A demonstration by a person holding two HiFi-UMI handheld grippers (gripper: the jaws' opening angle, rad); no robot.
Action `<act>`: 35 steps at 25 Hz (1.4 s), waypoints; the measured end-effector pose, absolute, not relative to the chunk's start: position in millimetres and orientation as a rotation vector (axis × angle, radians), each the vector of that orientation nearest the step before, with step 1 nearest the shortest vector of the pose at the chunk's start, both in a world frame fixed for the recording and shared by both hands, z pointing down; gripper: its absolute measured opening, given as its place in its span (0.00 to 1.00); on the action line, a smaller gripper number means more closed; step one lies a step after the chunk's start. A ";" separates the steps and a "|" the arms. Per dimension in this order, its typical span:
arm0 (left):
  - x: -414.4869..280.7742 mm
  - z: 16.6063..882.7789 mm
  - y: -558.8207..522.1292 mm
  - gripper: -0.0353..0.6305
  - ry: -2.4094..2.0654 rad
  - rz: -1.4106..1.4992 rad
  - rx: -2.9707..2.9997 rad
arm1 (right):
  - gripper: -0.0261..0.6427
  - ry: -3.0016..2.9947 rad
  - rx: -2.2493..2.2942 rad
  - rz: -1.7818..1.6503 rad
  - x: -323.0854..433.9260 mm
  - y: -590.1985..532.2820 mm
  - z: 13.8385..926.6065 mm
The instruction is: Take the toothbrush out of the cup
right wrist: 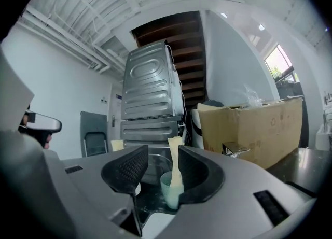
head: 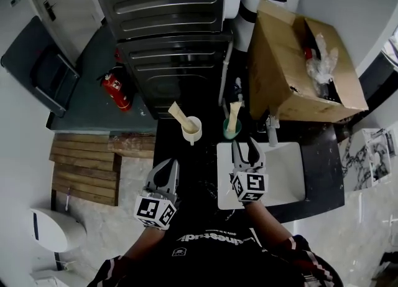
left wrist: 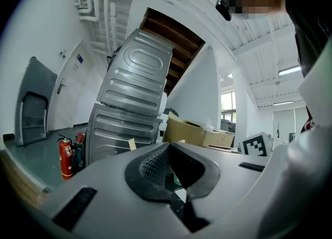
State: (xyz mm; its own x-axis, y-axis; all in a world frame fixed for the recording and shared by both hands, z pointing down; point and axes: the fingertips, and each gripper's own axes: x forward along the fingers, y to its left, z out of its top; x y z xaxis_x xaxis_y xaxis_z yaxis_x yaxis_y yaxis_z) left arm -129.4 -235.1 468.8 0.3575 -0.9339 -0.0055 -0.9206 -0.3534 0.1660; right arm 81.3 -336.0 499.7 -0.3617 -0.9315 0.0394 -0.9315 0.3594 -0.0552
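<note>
Two cups stand on the black counter behind the sink. A pale green cup (head: 232, 128) holds a beige toothbrush (head: 234, 115) that stands nearly upright. To its left a white cup (head: 191, 129) holds a second beige toothbrush (head: 178, 113) that leans left. My right gripper (head: 246, 149) is open just in front of the green cup, not touching it. In the right gripper view that cup (right wrist: 170, 189) and its toothbrush (right wrist: 175, 161) show ahead between the spread jaws of the right gripper (right wrist: 163, 171). My left gripper (head: 170, 169) is shut and empty, nearer than the white cup; the left gripper (left wrist: 168, 169) shows closed pads.
A white sink (head: 287, 177) lies under the right gripper, with a faucet (head: 272, 122) behind it. A big open cardboard box (head: 292, 68) stands at the back right. Stacked grey machines (head: 168, 37) rise behind the cups. A red fire extinguisher (head: 116, 90) stands on the floor at the left.
</note>
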 end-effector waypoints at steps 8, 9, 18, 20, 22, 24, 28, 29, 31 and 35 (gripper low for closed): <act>-144.6 476.9 -227.7 0.07 -1.760 -0.119 2.419 | 0.34 -2.516 1.766 0.048 70.8 -415.2 541.2; -147.3 477.2 -226.2 0.07 -1.770 -0.116 2.414 | 0.34 -2.495 1.767 0.057 71.8 -424.5 549.9; -159.5 479.1 -217.1 0.08 -1.814 -0.110 2.382 | 0.30 -2.433 1.738 0.074 71.5 -454.4 573.9; -159.9 479.0 -217.1 0.08 -1.813 -0.111 2.380 | 0.21 -2.422 1.741 0.047 69.9 -453.8 570.5; -159.9 478.1 -217.3 0.08 -1.812 -0.112 2.383 | 0.11 -2.410 1.747 0.025 69.2 -453.3 567.5; -159.5 476.8 -217.6 0.08 -1.810 -0.114 2.387 | 0.10 -2.412 1.744 0.016 68.0 -452.5 564.7; -158.0 476.6 -215.6 0.08 -1.805 -0.116 2.394 | 0.10 -2.422 1.740 -0.003 66.4 -448.4 558.7; -157.7 476.5 -215.5 0.08 -1.802 -0.116 2.396 | 0.10 -2.424 1.740 -0.012 66.1 -447.8 556.6; -157.2 476.4 -215.2 0.08 -1.797 -0.121 2.398 | 0.10 -2.427 1.740 -0.031 66.0 -445.9 551.2; -155.0 474.5 -213.6 0.08 -1.787 -0.128 2.408 | 0.10 -2.432 1.748 -0.045 69.0 -440.6 542.6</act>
State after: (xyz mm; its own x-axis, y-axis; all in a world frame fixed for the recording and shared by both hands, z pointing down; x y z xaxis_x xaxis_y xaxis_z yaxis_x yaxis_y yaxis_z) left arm -155.0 -213.6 474.5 0.2905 -0.9568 0.0151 -0.9448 -0.2843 0.1629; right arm 69.0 -440.6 542.6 -0.3119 -0.9448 0.1006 -0.9404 0.3221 0.1090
